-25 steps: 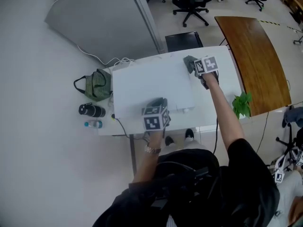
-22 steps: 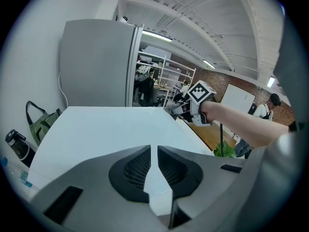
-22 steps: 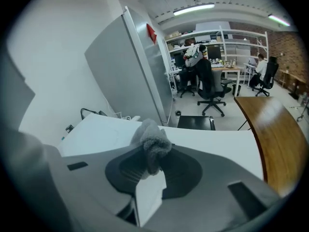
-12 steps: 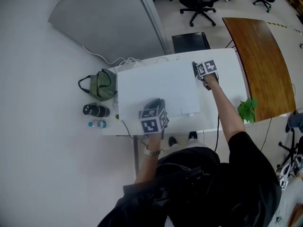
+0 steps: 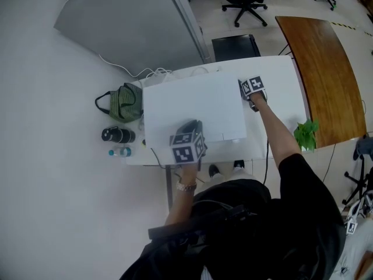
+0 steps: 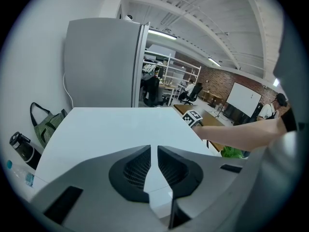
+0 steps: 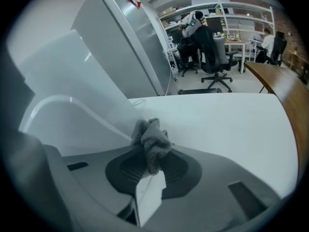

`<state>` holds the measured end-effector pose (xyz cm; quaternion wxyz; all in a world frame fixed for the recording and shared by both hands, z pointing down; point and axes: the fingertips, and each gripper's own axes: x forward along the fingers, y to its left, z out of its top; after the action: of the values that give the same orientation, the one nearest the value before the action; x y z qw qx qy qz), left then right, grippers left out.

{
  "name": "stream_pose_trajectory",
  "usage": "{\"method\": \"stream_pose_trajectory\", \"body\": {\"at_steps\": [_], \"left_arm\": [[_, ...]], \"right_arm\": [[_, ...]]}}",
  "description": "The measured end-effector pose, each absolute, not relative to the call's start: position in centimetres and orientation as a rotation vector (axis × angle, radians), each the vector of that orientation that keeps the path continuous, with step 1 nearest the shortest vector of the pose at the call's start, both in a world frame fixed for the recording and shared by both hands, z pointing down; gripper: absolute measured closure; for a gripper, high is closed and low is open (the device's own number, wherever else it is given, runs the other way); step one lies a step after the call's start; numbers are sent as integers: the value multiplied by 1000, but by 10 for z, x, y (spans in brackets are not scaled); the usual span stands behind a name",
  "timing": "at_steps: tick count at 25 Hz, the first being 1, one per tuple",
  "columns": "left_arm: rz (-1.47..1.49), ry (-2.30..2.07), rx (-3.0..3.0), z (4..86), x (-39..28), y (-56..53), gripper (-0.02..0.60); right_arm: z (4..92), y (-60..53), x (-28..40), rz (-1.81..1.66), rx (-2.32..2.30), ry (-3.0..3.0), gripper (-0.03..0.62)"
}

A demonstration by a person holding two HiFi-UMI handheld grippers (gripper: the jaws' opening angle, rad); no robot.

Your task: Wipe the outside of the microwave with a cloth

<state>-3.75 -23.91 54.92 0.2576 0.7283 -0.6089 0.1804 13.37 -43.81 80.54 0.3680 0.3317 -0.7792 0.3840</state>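
Cloth (image 7: 152,141), grey and bunched, beside white microwave (image 5: 192,107)

shirt (image 5: 291,214): black, short-sleeved | watch (image 5: 187,186): left wrist | left tongs (image 6: 153,153), right tongs (image 7: 152,164): grey, marker cubes (image 5: 187,146)

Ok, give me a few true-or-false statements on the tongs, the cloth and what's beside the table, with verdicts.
1. The right tongs grip a grey cloth. True.
2. The left tongs hold a second cloth. False: they hold nothing, above the microwave top.
3. The grey cloth is at the microwave's left side. False: it is at its right side.
4. A green bag lies left of the table. True.
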Motion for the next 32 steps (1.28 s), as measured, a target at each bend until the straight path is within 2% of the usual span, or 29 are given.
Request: {"method": "stream_pose_trajectory", "body": {"at_steps": [4, 10, 14, 18, 32], "left_arm": [[492, -1626, 1996, 551, -30, -243, 534], [488, -1594, 2029, 548, -20, -248, 534], [487, -1581, 2043, 550, -16, -247, 534], [504, -1576, 2038, 554, -14, -242, 534], [540, -1653, 1955, 560, -39, -213, 534]], "right_arm": [[784, -439, 139, 917, 866, -2035, 531], [696, -422, 165, 848, 902, -2187, 531], [654, -392, 158, 854, 848, -2279, 531], [678, -371, 143, 816, 808, -2232, 531], [813, -367, 142, 1033, 793, -2044, 533]]}}
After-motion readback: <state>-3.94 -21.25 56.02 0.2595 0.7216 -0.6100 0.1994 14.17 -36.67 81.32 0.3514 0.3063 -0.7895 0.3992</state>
